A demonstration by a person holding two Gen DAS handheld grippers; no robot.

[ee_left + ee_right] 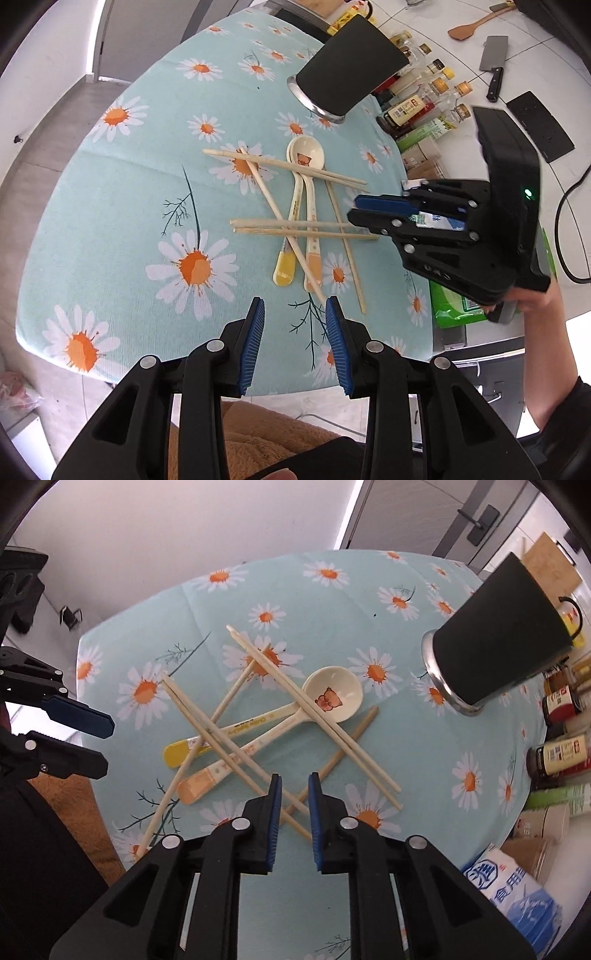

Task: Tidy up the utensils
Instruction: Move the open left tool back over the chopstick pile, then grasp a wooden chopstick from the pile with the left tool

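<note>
Chopsticks and two ceramic spoons in a crossed heap mid-table.

The chopsticks (236,738) lie tangled over the spoons (295,712), one with a yellow handle end, one orange, on the daisy-print tablecloth (332,602). A black utensil holder (495,638) stands beyond the heap, well apart. The right gripper (294,794) hovers over the chopstick ends, jaws narrow with nothing pinched. The left gripper (295,314) is partly open and empty. Sauce bottles (417,107) line the table's far edge.
</note>
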